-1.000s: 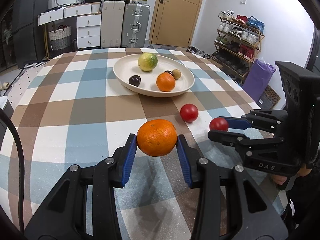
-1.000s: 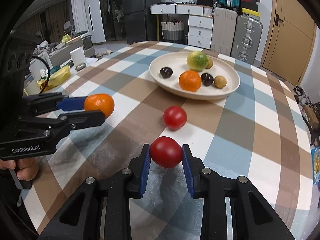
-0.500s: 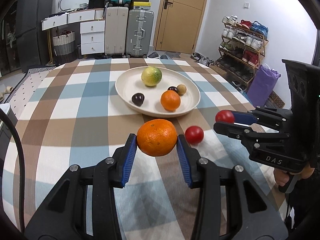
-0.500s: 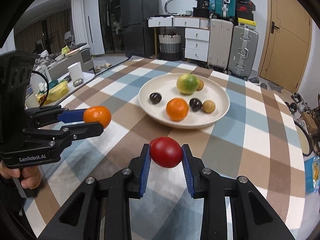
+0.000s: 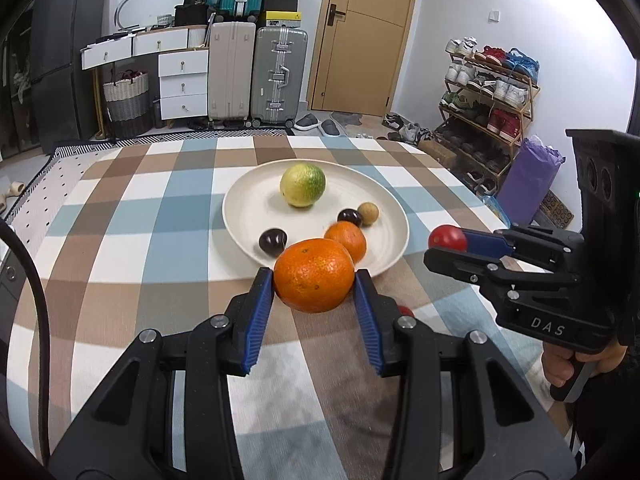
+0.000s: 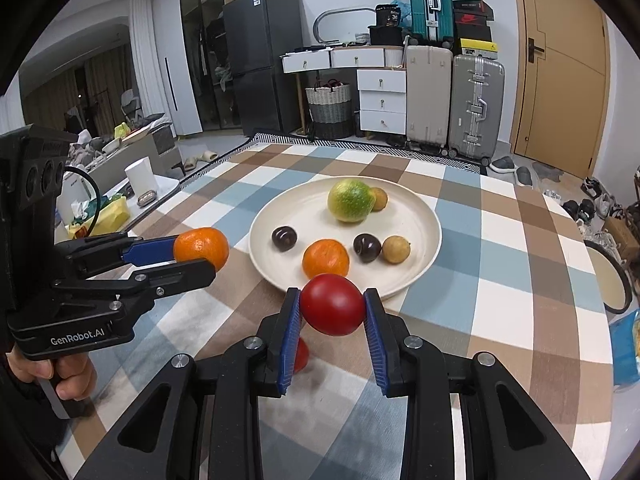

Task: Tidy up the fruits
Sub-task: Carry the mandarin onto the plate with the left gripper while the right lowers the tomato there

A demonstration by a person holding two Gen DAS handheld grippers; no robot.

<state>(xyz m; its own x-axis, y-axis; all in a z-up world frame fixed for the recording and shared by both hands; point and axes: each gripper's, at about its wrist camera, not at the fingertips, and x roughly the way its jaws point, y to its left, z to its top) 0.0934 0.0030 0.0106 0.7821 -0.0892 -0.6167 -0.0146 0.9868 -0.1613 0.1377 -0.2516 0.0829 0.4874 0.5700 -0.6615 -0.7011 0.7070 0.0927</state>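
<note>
My left gripper (image 5: pixel 314 282) is clutching the orange (image 5: pixel 315 275), my right gripper (image 6: pixel 332 312) is squeezing the tomato (image 6: pixel 332 309), both hovering beside the plate (image 6: pixel 424 256).

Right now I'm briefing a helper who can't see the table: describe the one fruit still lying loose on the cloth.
Start from the cream plate on the checked tablecloth. Just short of its near edge, the right gripper holds a red tomato in the air. The loose fruit lies on the cloth beneath it: red, half hidden, the only one neither gripped nor on the plate.

Checked tablecloth table (image 6: pixel 500 248): cream plate (image 6: pixel 428 216), seemingly one loose tomato (image 6: pixel 301 354).
</note>
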